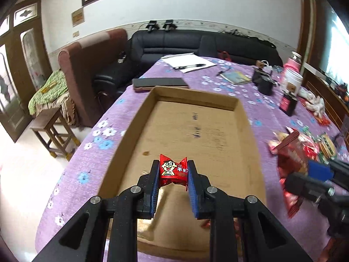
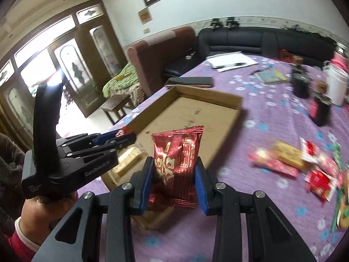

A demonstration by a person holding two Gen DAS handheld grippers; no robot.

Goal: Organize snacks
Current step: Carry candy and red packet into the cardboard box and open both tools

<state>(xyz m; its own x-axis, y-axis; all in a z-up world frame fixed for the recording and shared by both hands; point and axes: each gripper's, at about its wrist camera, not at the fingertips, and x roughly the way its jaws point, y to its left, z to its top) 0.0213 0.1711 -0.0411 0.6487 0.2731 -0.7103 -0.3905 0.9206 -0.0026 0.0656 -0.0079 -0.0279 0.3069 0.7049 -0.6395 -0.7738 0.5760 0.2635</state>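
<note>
The table [image 1: 91, 170], under its purple flowered cloth, carries everything, so I work downward from it. The cardboard tray [image 1: 130, 131] lies open in front of me, its floor mostly bare apart from a pale wrapped bar [image 2: 128, 159] tucked in the near corner. To my right a loose pile of snacks [image 2: 305, 163] waits on the cloth, well apart from the tray wall.

My right claw [image 2: 174, 172] is pinching a dark red foil packet [image 2: 177, 152], upright between the blue pads, just outside the tray's near right wall. My left claw [image 1: 173, 174] is clamped on a small red candy [image 1: 173, 170] with a cartoon face, hanging above the tray floor near its front end.

To do this well, I judge I should lower each piece close to the cardboard before letting go, so nothing bounces out. I'd set the candy beside the pale bar, then bring the foil packet over the wall and lay it flat, keeping the two claws from crossing.
</note>
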